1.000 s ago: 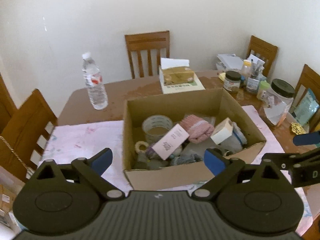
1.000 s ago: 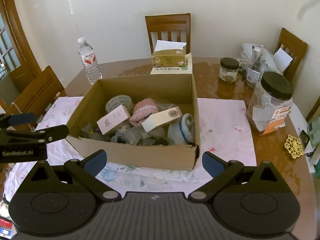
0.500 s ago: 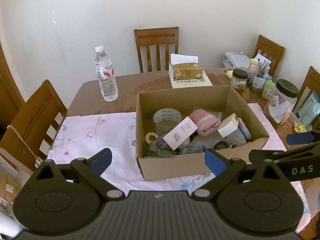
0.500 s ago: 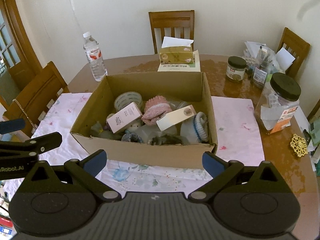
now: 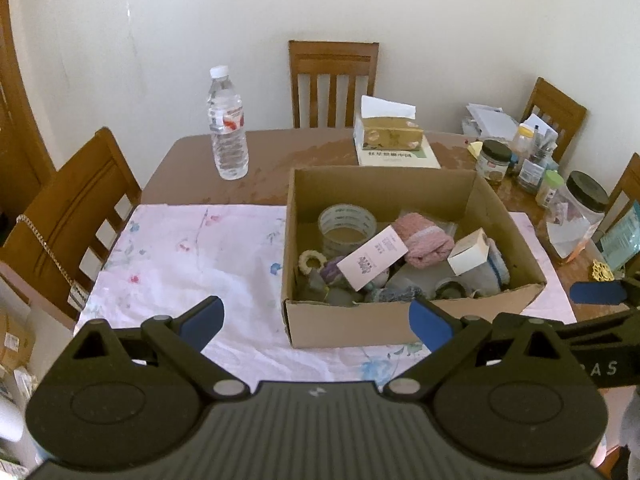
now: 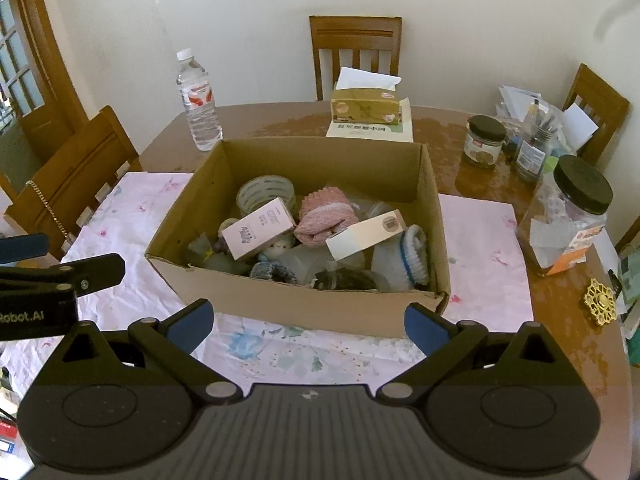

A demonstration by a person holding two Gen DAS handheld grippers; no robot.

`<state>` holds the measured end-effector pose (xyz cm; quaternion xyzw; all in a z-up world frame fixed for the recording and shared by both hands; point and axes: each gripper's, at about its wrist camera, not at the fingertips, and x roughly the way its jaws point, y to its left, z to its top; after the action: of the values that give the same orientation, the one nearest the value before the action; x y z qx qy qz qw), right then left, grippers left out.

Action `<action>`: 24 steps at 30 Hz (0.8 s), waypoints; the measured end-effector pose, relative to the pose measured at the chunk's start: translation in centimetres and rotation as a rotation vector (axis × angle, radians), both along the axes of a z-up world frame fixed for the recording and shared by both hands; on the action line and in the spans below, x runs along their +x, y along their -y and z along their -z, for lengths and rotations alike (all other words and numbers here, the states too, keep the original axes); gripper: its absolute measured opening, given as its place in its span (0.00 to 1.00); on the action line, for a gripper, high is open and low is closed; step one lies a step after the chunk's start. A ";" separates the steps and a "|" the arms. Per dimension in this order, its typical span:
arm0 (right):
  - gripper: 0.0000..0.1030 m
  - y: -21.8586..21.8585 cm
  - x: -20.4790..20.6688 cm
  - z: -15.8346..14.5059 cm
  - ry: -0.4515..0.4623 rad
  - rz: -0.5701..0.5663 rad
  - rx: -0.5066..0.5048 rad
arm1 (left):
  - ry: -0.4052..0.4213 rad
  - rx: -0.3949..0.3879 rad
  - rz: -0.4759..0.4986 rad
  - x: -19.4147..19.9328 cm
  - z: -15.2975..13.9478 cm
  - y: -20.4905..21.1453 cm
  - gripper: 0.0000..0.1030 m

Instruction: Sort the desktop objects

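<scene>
Cardboard box (image 5: pixel 400 324) of sundries at twelve o'clock beyond left gripper (image 5: pixel 316 316) and right gripper (image 6: pixel 306 320); both spread wide, holding nothing.

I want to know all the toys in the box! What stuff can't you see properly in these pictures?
- Bottom of the cardboard box: both views, the things on top cover whatever lies below.
- Small doll-like thing: right wrist view, mostly hidden under the pink carton.
- Writing on the pink carton: too small to read.
- Right claw: left wrist view, cut off by the edge.
- Near table edge: both views, the claw bodies hide it.
</scene>
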<state>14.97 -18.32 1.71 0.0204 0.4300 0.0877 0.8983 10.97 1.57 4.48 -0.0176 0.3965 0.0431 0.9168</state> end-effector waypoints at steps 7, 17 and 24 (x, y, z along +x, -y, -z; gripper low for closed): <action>1.00 -0.5 0.3 -0.1 0.001 -0.010 -0.008 | -0.006 0.002 -0.008 0.2 0.1 -0.2 0.96; 1.00 -0.5 0.4 -0.1 0.002 -0.012 -0.010 | -0.009 0.001 -0.011 0.3 0.1 -0.3 0.96; 1.00 -0.6 0.5 -0.1 -0.002 -0.013 -0.006 | -0.014 0.003 -0.011 0.1 0.0 -0.3 0.96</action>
<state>15.46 -17.71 1.80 0.0147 0.4314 0.0924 0.8973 11.11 1.87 4.45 -0.0181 0.4030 0.0491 0.9137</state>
